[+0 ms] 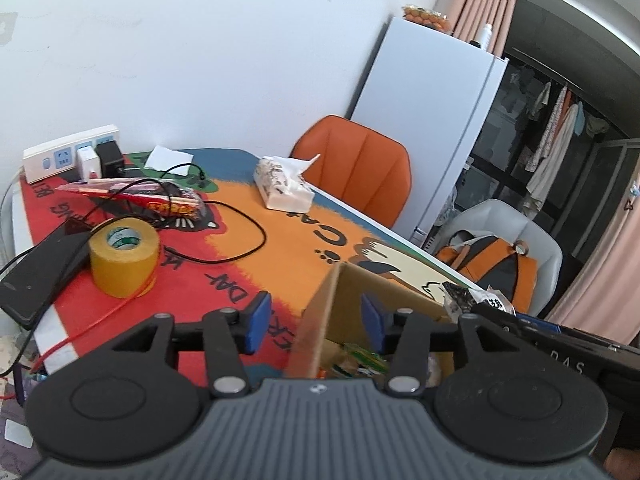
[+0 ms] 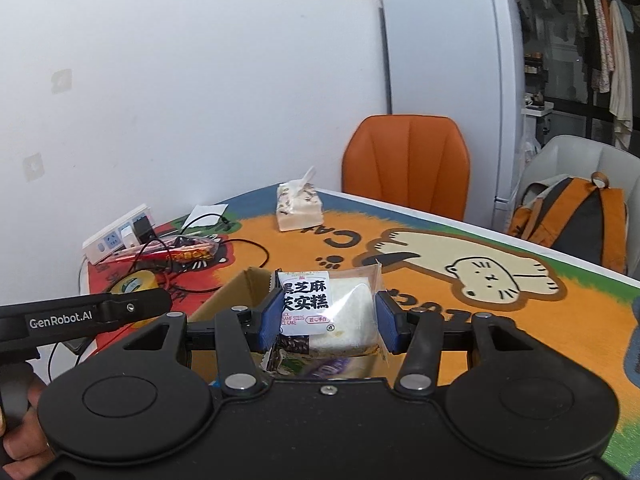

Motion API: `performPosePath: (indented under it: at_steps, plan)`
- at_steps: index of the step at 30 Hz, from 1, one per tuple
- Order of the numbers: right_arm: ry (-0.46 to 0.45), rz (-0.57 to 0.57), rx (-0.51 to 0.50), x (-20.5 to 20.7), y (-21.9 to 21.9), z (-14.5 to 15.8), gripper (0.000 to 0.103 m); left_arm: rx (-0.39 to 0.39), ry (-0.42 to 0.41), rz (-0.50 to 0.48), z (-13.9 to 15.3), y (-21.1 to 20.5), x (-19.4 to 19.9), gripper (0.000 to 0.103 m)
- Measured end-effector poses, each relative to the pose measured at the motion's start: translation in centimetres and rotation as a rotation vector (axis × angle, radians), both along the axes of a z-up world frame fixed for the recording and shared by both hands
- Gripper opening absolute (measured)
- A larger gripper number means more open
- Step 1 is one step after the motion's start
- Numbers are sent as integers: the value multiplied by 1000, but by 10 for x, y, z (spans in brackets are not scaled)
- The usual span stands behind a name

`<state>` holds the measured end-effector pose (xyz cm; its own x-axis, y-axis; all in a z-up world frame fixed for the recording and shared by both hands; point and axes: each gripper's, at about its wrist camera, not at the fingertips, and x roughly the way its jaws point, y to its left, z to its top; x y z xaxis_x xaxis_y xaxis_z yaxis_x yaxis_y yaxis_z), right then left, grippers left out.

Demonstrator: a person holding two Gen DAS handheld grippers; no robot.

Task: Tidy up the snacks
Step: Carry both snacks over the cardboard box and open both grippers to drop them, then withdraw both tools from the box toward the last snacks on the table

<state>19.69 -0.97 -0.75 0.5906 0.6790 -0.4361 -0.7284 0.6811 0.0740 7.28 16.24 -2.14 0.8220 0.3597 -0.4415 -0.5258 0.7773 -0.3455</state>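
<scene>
My right gripper (image 2: 330, 318) is shut on a clear packet of black sesame cake (image 2: 336, 308) and holds it over the open cardboard box (image 2: 240, 292). The same packet (image 1: 460, 300) shows at the right of the left wrist view, above the box's far corner. My left gripper (image 1: 316, 320) is open. Its blue pads stand on either side of the box's near wall (image 1: 320, 320) without touching it. Several snack packets (image 1: 360, 360) lie inside the box. A red snack bag (image 1: 160, 200) lies on the mat by the power strip.
On the cat-print table mat (image 1: 280, 240) are a yellow tape roll (image 1: 124, 256), a black device with cables (image 1: 40, 272), a power strip (image 1: 68, 156) and a tissue pack (image 1: 284, 188). An orange chair (image 1: 356, 164), a white fridge (image 1: 432, 120) and a backpack (image 1: 492, 264) on a grey chair stand beyond.
</scene>
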Motion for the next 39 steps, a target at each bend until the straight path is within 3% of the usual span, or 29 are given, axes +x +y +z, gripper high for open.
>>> performPosePath:
  at_steps: [9, 14, 21, 27, 30, 32, 39]
  plan:
    - [-6, 50, 3, -5, 29, 3, 50, -41, 9, 14, -10, 14, -5, 55]
    - [-58, 92, 60, -13, 20, 10, 63, -45, 9, 5, -11, 11, -3, 61]
    - [2, 12, 20, -3, -1, 4, 64, -29, 8, -29, -8, -5, 4, 73]
    - [30, -37, 16, 0, -28, -2, 71, -18, 9, -40, -5, -17, 9, 77]
    - [25, -71, 16, 1, -44, -2, 78, -10, 6, -55, -2, -25, 12, 78]
    - [19, -103, 20, 2, -56, -1, 92, -1, 5, -65, 0, -32, 15, 82]
    - [20, -208, 37, 10, -99, 0, 103, 23, 19, -110, 2, -59, 31, 86]
